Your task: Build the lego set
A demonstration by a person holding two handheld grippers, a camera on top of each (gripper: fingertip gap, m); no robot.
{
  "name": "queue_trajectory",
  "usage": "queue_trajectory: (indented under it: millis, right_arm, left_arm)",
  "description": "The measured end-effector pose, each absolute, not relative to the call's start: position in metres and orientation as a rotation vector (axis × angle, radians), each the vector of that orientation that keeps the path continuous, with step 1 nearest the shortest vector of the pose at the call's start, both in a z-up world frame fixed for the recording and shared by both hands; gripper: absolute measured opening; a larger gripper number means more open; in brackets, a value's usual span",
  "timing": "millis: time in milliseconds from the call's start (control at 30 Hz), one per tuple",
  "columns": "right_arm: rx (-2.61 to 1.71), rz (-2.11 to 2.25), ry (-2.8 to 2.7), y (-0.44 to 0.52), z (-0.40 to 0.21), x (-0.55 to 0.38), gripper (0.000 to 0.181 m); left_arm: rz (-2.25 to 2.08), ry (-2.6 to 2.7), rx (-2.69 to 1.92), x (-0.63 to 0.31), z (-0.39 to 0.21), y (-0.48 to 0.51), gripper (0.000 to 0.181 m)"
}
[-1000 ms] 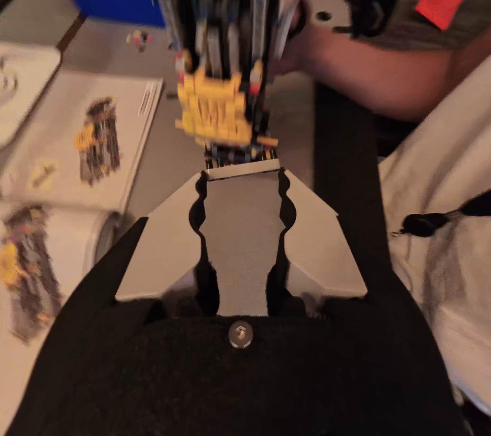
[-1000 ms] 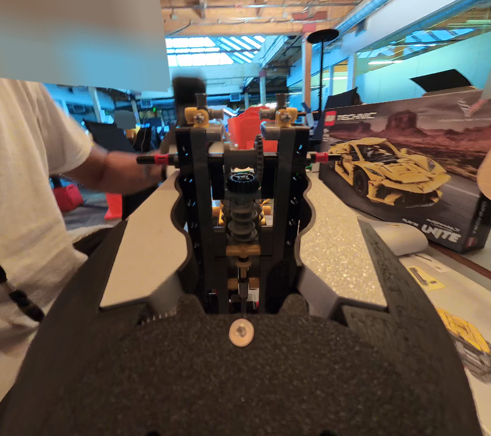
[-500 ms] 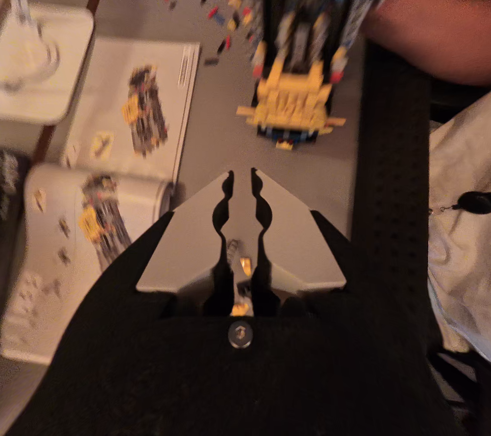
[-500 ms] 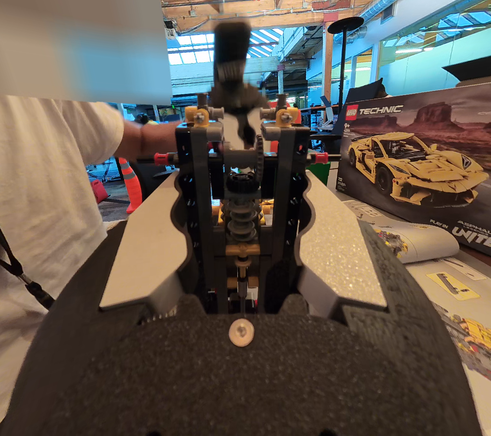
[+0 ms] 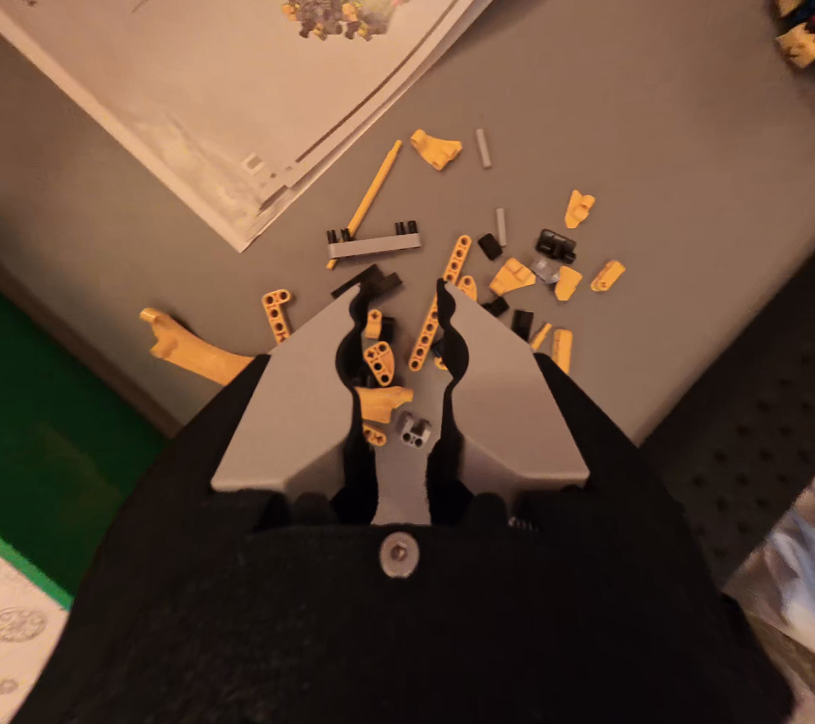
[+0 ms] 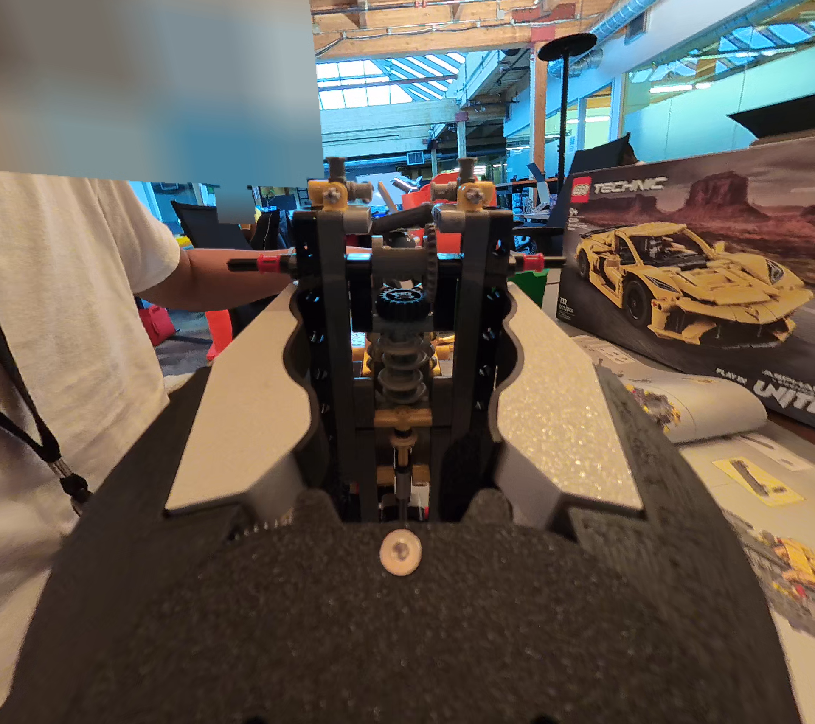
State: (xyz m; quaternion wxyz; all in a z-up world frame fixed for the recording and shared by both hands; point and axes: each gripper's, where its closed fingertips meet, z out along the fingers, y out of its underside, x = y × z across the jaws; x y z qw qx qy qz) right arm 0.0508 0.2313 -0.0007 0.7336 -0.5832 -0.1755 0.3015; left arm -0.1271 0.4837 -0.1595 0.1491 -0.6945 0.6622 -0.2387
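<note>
- Left hand-held gripper (image 5: 399, 290) hangs above the grey bench (image 5: 617, 129) with its fingers spread and nothing between them; loose pieces show through the gap.
- Under that gap lie a small yellow rounded plate with holes (image 5: 379, 363), a long yellow beam (image 5: 425, 332) and a small grey connector (image 5: 414, 429).
- Just beyond the fingertips lies a grey beam with black pins (image 5: 374, 245), and a thin yellow axle (image 5: 366, 202) slants past it.
- More yellow, black and grey loose pieces (image 5: 542, 266) are scattered to the right, and a large curved yellow panel (image 5: 189, 350) lies to the left near the bench edge.
- An open instruction booklet (image 5: 220, 41) lies beyond the pieces, at a slant.
- Right hand-held gripper (image 6: 401, 297) is clamped on the partly built lego chassis (image 6: 401, 306), one finger pressing each dark side frame.
- That chassis stands upright between the fingers, with a black gear, a grey spring shock and yellow connectors showing in its middle, and a black axle with red bushes sticking out on both sides.
- To the right, the lego set box (image 6: 688, 270) with a yellow car pictured on it stands on the bench, with curled booklet pages (image 6: 697, 407) in front of it.
- At left stands a person in a white shirt (image 6: 75, 306), one arm reaching behind the chassis.
</note>
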Motion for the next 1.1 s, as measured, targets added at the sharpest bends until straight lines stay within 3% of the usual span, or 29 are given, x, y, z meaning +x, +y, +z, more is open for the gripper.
queue_trajectory:
  millis: [200, 600, 833, 1100]
  right_arm:
    - [-1.276, 0.663, -0.407, 0.232, 0.0, 0.045, 0.085]
    - [-1.273, 0.677, -0.394, 0.23, -0.001, 0.05, 0.085]
    - [-1.273, 0.685, -0.39, 0.229, -0.001, 0.052, 0.085]
    - [-1.272, 0.7, -0.39, 0.229, -0.002, 0.052, 0.084]
  left_arm:
    - [-0.469, 1.992, -1.911, -0.123, -0.188, 0.494, 0.031]
    - [-1.001, 0.958, -2.425, -0.101, -0.199, 0.494, 0.033]
    - [-0.772, 1.05, -2.436, -0.098, -0.209, 0.508, 0.019]
    - [-0.522, 1.285, -2.309, -0.09, -0.212, 0.512, 0.018]
